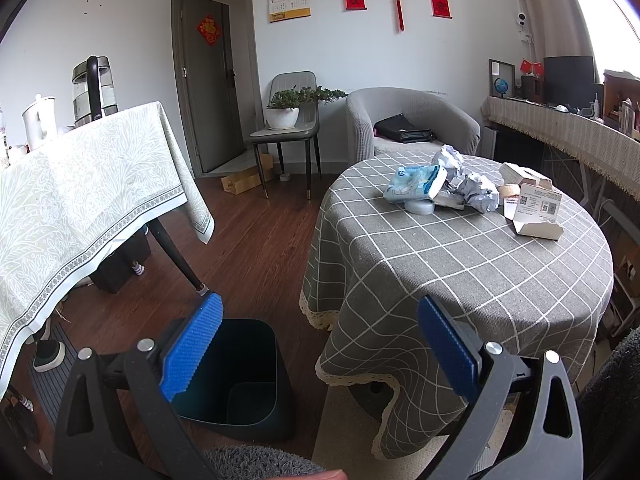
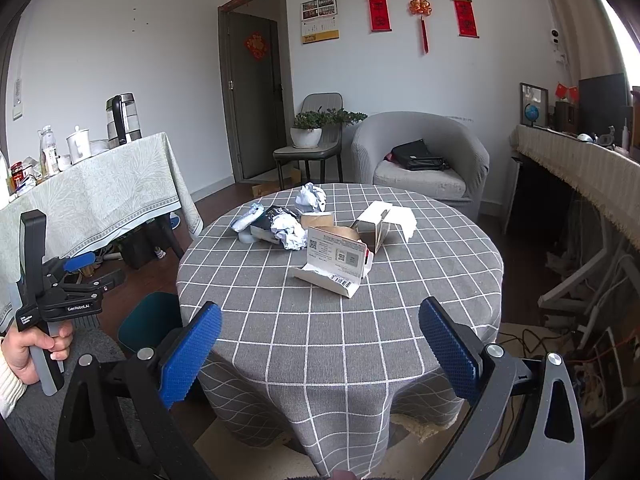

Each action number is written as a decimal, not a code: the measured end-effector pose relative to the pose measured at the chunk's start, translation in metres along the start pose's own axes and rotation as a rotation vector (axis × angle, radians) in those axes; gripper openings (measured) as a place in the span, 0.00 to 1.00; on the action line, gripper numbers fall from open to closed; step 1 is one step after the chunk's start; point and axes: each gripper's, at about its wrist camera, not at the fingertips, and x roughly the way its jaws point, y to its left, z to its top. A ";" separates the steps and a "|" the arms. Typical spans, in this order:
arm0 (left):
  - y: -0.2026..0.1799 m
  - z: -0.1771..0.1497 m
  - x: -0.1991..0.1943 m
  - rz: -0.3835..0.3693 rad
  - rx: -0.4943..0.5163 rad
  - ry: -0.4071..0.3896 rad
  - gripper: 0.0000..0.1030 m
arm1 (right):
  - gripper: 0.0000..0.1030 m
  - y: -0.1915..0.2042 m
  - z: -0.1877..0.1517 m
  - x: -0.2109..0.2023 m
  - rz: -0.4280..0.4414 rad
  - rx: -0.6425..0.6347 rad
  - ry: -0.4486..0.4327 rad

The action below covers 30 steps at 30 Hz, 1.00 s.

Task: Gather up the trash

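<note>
On the floor at the left stands the dark bin [image 1: 240, 376], open and just beside the round table [image 1: 460, 280], probably so that trash can be dropped into it with a short reach. The left gripper [image 1: 320, 344] hangs above the bin and the table edge, its jaws wide apart and holding nothing. The trash is gathered on the far half of the table: a blue packet [image 1: 416, 184], crumpled paper [image 1: 478, 192], then an opened white box [image 2: 340, 264]. The right gripper [image 2: 320, 344] is also fully open and empty, above the near edge. The box lies ahead of it, well apart from its fingertips.
</note>
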 end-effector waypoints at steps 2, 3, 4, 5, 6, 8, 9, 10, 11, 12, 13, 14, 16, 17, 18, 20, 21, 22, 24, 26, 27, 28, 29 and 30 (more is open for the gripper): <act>0.000 0.000 0.000 0.000 0.001 0.000 0.97 | 0.97 0.000 0.000 0.000 0.000 0.000 0.000; 0.000 0.000 0.000 0.000 0.002 0.000 0.97 | 0.97 0.000 0.000 0.000 0.000 0.001 0.001; 0.000 0.000 0.000 0.001 0.003 0.000 0.97 | 0.97 0.000 -0.001 0.000 0.001 0.002 0.001; -0.002 -0.003 0.002 0.002 0.005 0.000 0.97 | 0.97 0.000 -0.001 0.000 0.000 0.001 0.001; -0.002 -0.003 0.002 0.002 0.006 0.000 0.97 | 0.97 0.000 -0.001 0.000 0.000 0.001 0.001; -0.003 -0.004 0.002 0.002 0.006 0.001 0.97 | 0.97 0.000 -0.001 0.000 0.000 0.003 0.000; -0.003 -0.004 0.003 0.002 0.006 0.001 0.97 | 0.97 0.000 -0.001 0.000 0.001 0.003 0.001; -0.003 -0.004 0.002 0.002 0.005 0.002 0.97 | 0.97 0.000 -0.001 0.000 0.002 0.003 0.001; -0.003 -0.004 0.002 0.002 0.005 0.002 0.97 | 0.97 0.000 0.000 0.000 0.001 0.004 0.002; -0.003 -0.004 0.002 0.002 0.006 0.001 0.97 | 0.97 0.000 -0.001 0.000 0.001 0.004 0.001; -0.003 -0.004 0.002 0.002 0.006 0.002 0.97 | 0.97 0.000 0.000 0.000 0.001 0.003 0.002; -0.003 -0.004 0.002 0.002 0.006 0.002 0.97 | 0.97 0.000 -0.001 0.000 0.001 0.003 0.002; -0.003 -0.004 0.002 0.002 0.007 0.002 0.97 | 0.97 0.000 0.000 0.001 0.001 0.003 0.001; -0.003 -0.003 0.002 0.002 0.007 0.002 0.97 | 0.97 0.000 -0.001 0.001 0.001 0.004 0.002; -0.003 -0.003 0.002 0.002 0.007 0.002 0.97 | 0.97 0.000 -0.001 0.002 0.002 0.004 0.002; -0.003 -0.003 0.002 0.002 0.006 0.003 0.97 | 0.97 0.001 -0.001 0.003 0.001 0.004 0.003; -0.005 -0.004 0.006 0.002 0.005 0.002 0.97 | 0.97 0.000 -0.001 0.001 0.001 0.004 0.002; -0.006 -0.005 0.007 0.001 0.006 0.002 0.97 | 0.97 0.000 -0.001 -0.001 0.001 0.003 0.002; -0.006 -0.004 0.007 0.002 0.007 0.003 0.97 | 0.97 0.000 -0.001 0.000 0.002 0.004 0.002; -0.004 -0.007 0.005 0.003 0.007 0.004 0.97 | 0.97 0.000 -0.001 0.000 0.001 0.005 0.003; -0.004 -0.007 0.005 0.003 0.007 0.004 0.97 | 0.97 0.000 -0.001 0.000 0.001 0.004 0.003; -0.004 -0.008 0.005 0.003 0.007 0.005 0.97 | 0.97 0.000 -0.001 0.000 0.001 0.004 0.003; -0.004 -0.008 0.005 0.003 0.007 0.005 0.97 | 0.97 0.000 -0.001 0.000 0.002 0.005 0.003; -0.004 -0.008 0.005 0.003 0.007 0.004 0.97 | 0.97 0.000 -0.001 0.000 0.001 0.004 0.003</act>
